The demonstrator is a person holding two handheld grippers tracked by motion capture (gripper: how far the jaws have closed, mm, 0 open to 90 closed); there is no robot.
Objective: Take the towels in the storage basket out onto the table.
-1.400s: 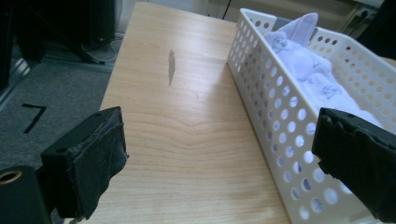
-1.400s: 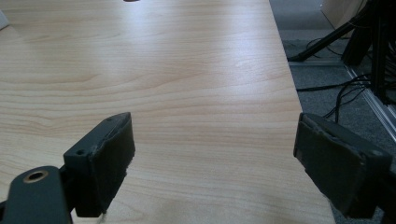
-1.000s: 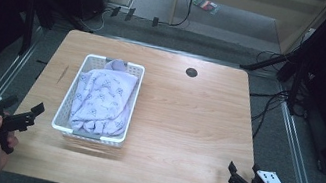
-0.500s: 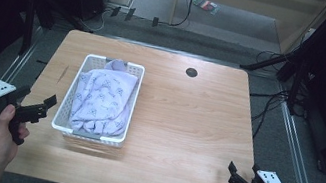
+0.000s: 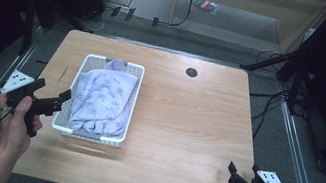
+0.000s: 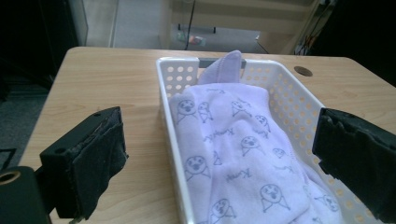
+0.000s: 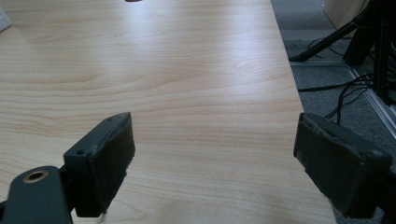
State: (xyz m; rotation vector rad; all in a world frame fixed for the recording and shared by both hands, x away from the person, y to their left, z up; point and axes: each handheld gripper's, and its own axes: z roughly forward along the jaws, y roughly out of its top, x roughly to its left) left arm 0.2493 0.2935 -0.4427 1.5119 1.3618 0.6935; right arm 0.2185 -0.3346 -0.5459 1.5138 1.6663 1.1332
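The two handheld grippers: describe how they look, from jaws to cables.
Both the left gripper and the right gripper are black, pistol-like tools, each with a pale grey three-cornered plate with dark dots on top. In the gripper views, each has two blocky black jaws with worn, fuzzy dark padding inside. A dark cable trails from the left one. The forearms are bare, with no sleeves in view.

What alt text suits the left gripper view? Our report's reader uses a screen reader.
A white perforated basket holding a lilac printed towel sits on a wooden table, framed by the open black left tongs.
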